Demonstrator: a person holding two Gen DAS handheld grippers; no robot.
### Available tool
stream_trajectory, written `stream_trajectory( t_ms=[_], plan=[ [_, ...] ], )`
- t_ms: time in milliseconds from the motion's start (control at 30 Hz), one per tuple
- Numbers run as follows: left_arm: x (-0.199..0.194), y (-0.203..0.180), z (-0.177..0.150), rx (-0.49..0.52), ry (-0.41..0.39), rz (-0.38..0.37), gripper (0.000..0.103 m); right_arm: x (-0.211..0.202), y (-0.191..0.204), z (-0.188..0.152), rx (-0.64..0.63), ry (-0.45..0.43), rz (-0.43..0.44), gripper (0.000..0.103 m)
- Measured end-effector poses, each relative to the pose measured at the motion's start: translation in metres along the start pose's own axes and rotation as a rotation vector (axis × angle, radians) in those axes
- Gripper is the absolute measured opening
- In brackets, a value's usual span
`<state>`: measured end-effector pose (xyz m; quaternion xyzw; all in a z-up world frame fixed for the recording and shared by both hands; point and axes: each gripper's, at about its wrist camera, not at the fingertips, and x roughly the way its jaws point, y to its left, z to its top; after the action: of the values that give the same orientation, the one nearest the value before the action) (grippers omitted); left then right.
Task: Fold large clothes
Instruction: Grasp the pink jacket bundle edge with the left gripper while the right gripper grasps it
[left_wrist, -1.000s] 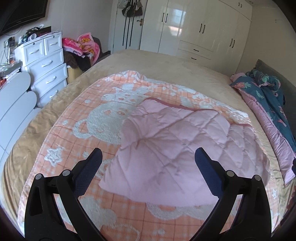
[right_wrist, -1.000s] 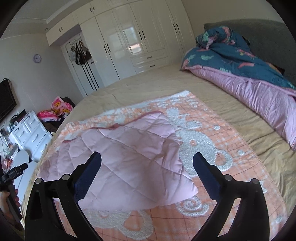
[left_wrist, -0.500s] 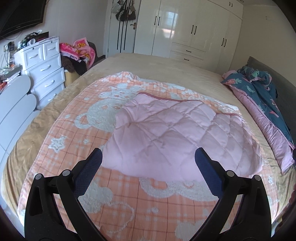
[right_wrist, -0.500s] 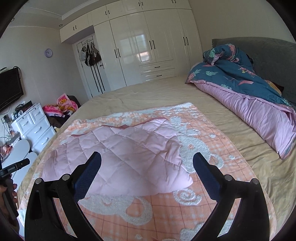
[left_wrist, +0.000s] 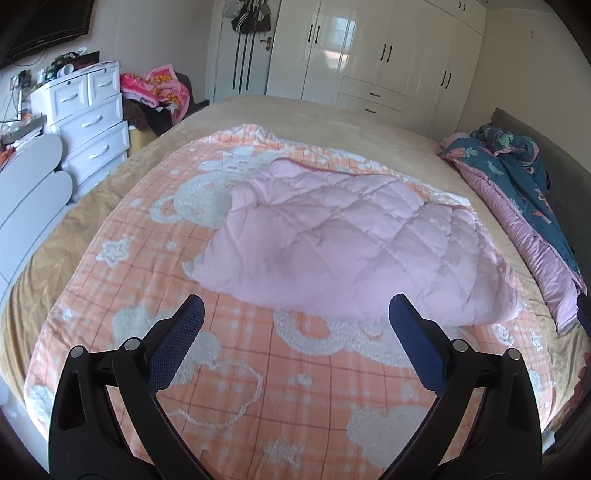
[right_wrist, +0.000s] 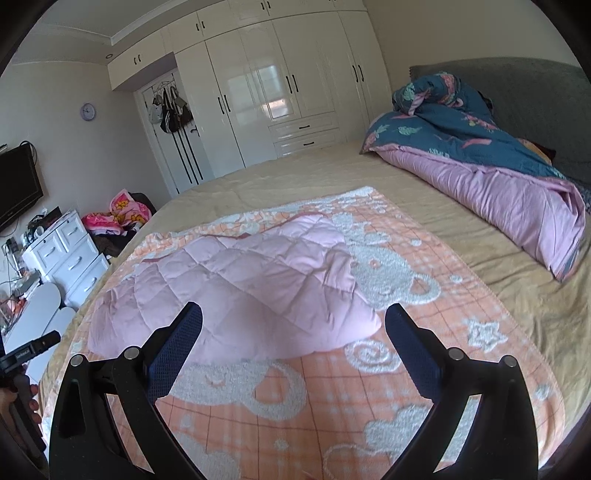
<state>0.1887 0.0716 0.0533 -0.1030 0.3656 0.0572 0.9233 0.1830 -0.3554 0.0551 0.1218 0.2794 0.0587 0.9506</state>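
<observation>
Both grippers drawn farther back than a second ago, left gripper (left_wrist: 293, 319) and right gripper (right_wrist: 293, 321) spread wide, grasping nothing, pink quilted garment (left_wrist: 343, 240) folded on orange blanket (left_wrist: 280, 387), at 12 o'clock beyond fingertips.

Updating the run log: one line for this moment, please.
left gripper: open, empty | right gripper: open, empty | pink quilted garment: lying on orange blanket, ungrasped
</observation>
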Motion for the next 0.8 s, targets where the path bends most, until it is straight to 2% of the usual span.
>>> stream_trajectory(
  t_ms=[433, 633, 800],
  plan=[
    [0.029, 0.008, -0.030, -0.028, 0.093, 0.007, 0.094, 0.027, -0.014, -0.035, 0.067, 0.100, -0.028, 0.099],
    [0.065, 0.022, -0.046, -0.163, 0.219, -0.092, 0.094, 0.058, -0.033, -0.051, 0.193, 0.196, -0.034, 0.099],
    [0.083, 0.032, -0.045, -0.247, 0.251, -0.112, 0.094, 0.090, -0.048, -0.058, 0.321, 0.252, -0.018, 0.099]
  ],
)
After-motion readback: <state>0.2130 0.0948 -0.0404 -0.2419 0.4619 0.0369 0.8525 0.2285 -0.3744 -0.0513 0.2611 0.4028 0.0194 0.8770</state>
